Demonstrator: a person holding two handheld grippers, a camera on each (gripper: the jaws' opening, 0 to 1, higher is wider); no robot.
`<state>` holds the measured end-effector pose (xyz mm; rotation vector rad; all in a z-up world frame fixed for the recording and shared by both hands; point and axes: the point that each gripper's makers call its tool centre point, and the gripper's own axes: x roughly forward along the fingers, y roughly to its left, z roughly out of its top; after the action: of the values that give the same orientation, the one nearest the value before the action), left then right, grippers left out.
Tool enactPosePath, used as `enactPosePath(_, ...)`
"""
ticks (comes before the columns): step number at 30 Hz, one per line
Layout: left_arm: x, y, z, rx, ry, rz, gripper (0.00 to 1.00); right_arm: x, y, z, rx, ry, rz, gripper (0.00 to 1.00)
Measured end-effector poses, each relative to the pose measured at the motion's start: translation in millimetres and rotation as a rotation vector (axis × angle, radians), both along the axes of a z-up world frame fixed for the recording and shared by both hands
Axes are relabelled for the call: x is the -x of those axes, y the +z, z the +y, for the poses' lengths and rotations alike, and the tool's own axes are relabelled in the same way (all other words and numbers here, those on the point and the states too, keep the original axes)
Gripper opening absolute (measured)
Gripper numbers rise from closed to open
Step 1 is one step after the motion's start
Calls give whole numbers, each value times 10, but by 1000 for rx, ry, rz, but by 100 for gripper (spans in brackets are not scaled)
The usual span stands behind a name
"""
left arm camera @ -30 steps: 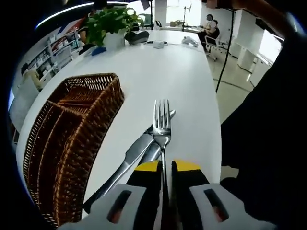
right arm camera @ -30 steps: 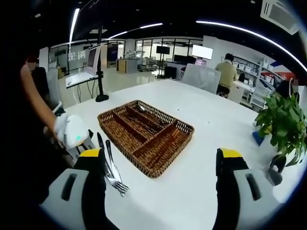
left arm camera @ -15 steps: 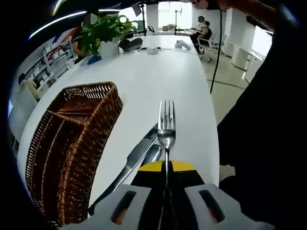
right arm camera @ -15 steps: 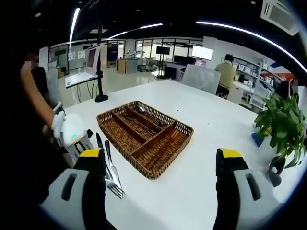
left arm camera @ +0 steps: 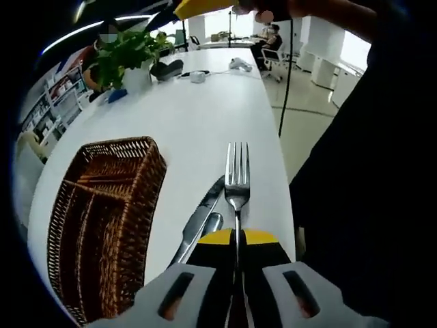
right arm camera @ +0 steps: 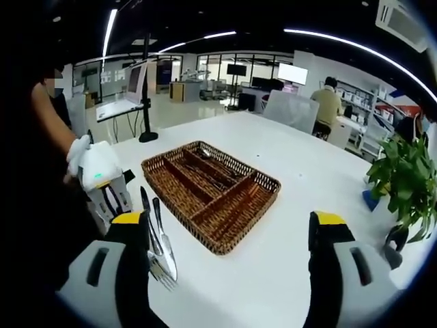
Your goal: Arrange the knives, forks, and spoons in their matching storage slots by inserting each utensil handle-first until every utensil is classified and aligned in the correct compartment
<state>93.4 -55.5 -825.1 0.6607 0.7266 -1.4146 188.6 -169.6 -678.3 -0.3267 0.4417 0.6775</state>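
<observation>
My left gripper (left arm camera: 237,240) is shut on the handle of a silver fork (left arm camera: 237,179), whose tines point away from me above the white table (left arm camera: 205,109). Below it, a knife (left arm camera: 206,205) and a spoon (left arm camera: 209,225) lie side by side on the table. The brown wicker cutlery basket (left arm camera: 102,212) with long slots sits to the left of them. In the right gripper view, my right gripper (right arm camera: 229,236) stands wide open and holds nothing, short of the basket (right arm camera: 256,179). The left gripper (right arm camera: 106,195), in a gloved hand, shows at its left with the fork tines (right arm camera: 158,268) and knife (right arm camera: 166,244).
A potted green plant (left arm camera: 126,51) and small items stand at the table's far end; the plant (right arm camera: 403,178) sits right of the basket. The table's edge runs close to the right of the fork (left arm camera: 290,205). A person sits at a desk (right arm camera: 326,102) in the background.
The left jaws closed fully on the fork handle and the gripper rose, so the knife and spoon now lie farther below. The right gripper stayed open and nearly still.
</observation>
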Motion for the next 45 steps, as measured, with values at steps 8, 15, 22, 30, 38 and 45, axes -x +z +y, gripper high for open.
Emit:
enactPosePath(8, -37, 193, 133, -6, -27, 13, 1, 55, 14, -4, -13, -15, 18, 100)
enactPosePath(15, -101, 459, 247, -14, -39, 3, 1, 78, 104, 4, -17, -16, 8, 100)
enactPosePath(22, -218, 735, 304, 16, -29, -15, 1, 107, 154, 4, -50, -28, 11, 100)
enactPosePath(30, -315, 1008, 425, -22, -32, -22, 1, 169, 241, 78, -63, -14, 8, 100)
enactPosePath(38, -525, 1167, 561, -37, -14, -86, 1, 231, 214, 109, -40, -7, 49, 100)
enactPosePath(45, -542, 1190, 610, -41, -22, -79, 1, 229, 198, 102, -38, -20, 53, 100)
